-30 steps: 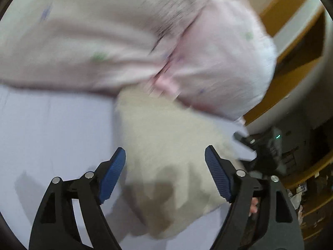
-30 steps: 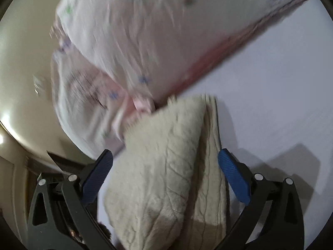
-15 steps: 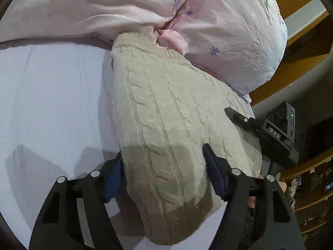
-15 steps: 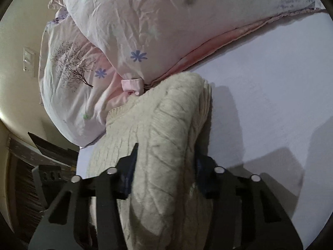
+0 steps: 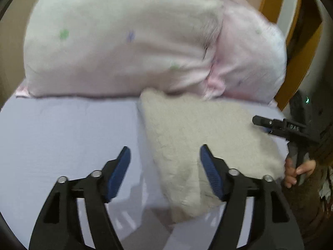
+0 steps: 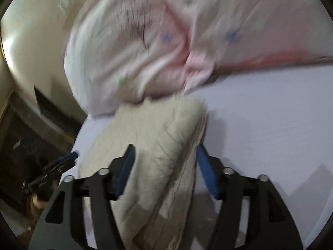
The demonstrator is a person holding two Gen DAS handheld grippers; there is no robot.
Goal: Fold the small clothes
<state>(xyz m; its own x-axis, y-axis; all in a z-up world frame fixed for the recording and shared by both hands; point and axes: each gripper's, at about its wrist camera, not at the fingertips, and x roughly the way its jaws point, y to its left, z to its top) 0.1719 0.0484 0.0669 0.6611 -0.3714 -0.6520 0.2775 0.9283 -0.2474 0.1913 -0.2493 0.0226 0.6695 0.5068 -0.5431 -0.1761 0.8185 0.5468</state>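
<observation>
The folded cream sweater lies on the pale sheet, its far end touching the pink flowered pillows at the head of the bed. In the left wrist view its left edge runs straight and borders a wide bare stretch of sheet; its right edge lies near the side of the bed, beside wooden furniture. In the right wrist view, bare sheet extends to the right of the stacked fold edges.

The left gripper stands wide open, holding nothing; its right pad overlaps the sweater's near portion, but contact cannot be confirmed. The right gripper is likewise open, its pads straddling the sweater without clamping it. Both views are motion-blurred.
</observation>
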